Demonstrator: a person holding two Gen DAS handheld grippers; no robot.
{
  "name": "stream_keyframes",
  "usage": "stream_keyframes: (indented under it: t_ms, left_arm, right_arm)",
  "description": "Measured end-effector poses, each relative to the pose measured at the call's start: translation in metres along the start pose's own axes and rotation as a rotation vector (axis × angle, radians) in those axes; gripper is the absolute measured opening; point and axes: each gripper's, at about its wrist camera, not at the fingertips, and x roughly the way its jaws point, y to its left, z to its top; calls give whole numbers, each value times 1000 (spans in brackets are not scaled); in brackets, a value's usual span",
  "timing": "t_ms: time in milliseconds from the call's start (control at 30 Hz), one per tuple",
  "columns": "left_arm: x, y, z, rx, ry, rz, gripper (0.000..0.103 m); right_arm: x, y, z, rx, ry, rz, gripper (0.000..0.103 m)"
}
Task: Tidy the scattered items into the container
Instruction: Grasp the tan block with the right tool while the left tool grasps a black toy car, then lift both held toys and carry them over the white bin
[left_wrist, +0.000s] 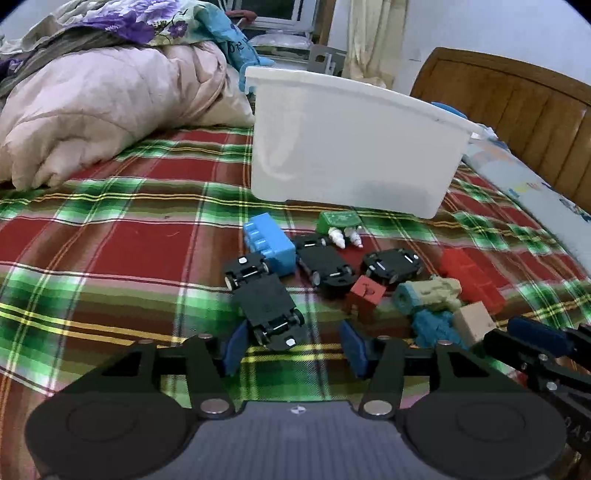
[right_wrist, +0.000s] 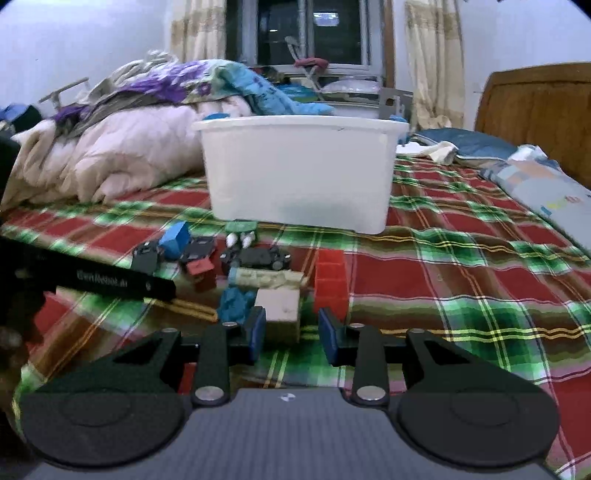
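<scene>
A white plastic bin (left_wrist: 351, 155) stands on the plaid bed; it also shows in the right wrist view (right_wrist: 299, 173). Toys lie scattered in front of it: a blue block (left_wrist: 269, 243), black toy car chassis (left_wrist: 264, 306), a green piece (left_wrist: 338, 219), a small red block (left_wrist: 365, 293), a long red block (left_wrist: 472, 278) and a tan cube (right_wrist: 282, 308). My left gripper (left_wrist: 293, 349) is open, its fingers either side of the near end of a black chassis. My right gripper (right_wrist: 291, 334) is open just in front of the tan cube.
A pink quilt (left_wrist: 107, 107) with piled clothes fills the left of the bed. A wooden headboard (left_wrist: 517, 107) and pillows (right_wrist: 546, 184) lie to the right. A window (right_wrist: 310, 33) is behind. The right gripper's finger shows in the left wrist view (left_wrist: 535, 338).
</scene>
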Motion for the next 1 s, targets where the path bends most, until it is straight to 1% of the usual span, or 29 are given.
stream_keyframes:
  t_ms: [100, 233, 300, 367, 400, 433, 467, 500, 533, 600, 667, 733, 767, 800, 833, 867, 900, 1000]
  left_arm:
    - [2, 1, 2, -17, 1, 7, 58]
    - [3, 3, 3, -20, 5, 11, 58]
    - [6, 3, 5, 2, 13, 22, 58]
    - [8, 4, 6, 39, 21, 39, 58]
    - [8, 7, 7, 52, 25, 43, 57]
    - [7, 10, 8, 59, 28, 40, 51]
    - [6, 13, 8, 64, 30, 32, 49]
    - [5, 16, 9, 70, 32, 27, 40]
    - [3, 18, 9, 74, 32, 25, 37]
    - [0, 21, 8, 65, 29, 14, 37]
    - [-2, 20, 4, 52, 22, 12, 37]
    - [1, 18, 2, 52, 16, 21, 38]
    - [2, 17, 2, 52, 14, 26, 40]
    - [4, 16, 3, 50, 13, 26, 46]
    - [5, 15, 5, 51, 15, 26, 47]
    - [5, 15, 5, 51, 16, 27, 46]
    - [4, 15, 6, 49, 14, 24, 38]
    - [-6, 18, 2, 43, 3, 9, 38]
  right_arm:
    - [1, 4, 2, 11, -3, 20, 36]
    - [6, 14, 4, 0, -5, 10, 37]
    - [13, 16, 4, -10, 16, -20, 37]
    - [19, 12, 3, -3, 39, -30, 37]
    - [20, 10, 2, -5, 50, -31, 34]
    - [21, 8, 2, -11, 56, -24, 33]
    - [19, 7, 1, -20, 52, -21, 33]
    - [17, 7, 1, -34, 45, -24, 33]
    - [14, 6, 0, -40, 42, -25, 33]
    - [5, 5, -2, -44, 37, -20, 33]
    - [-1, 5, -6, -55, 35, -36, 34]
    - [1, 5, -10, -62, 49, -38, 34]
    - [5, 5, -12, -67, 62, -37, 34]
    - [8, 5, -13, -71, 70, -37, 34]
    - [10, 4, -13, -72, 76, -36, 34]
    - [13, 4, -14, -70, 81, -35, 34]
    - [14, 3, -15, -65, 82, -34, 34]
    - [9, 2, -15, -52, 77, -28, 33]
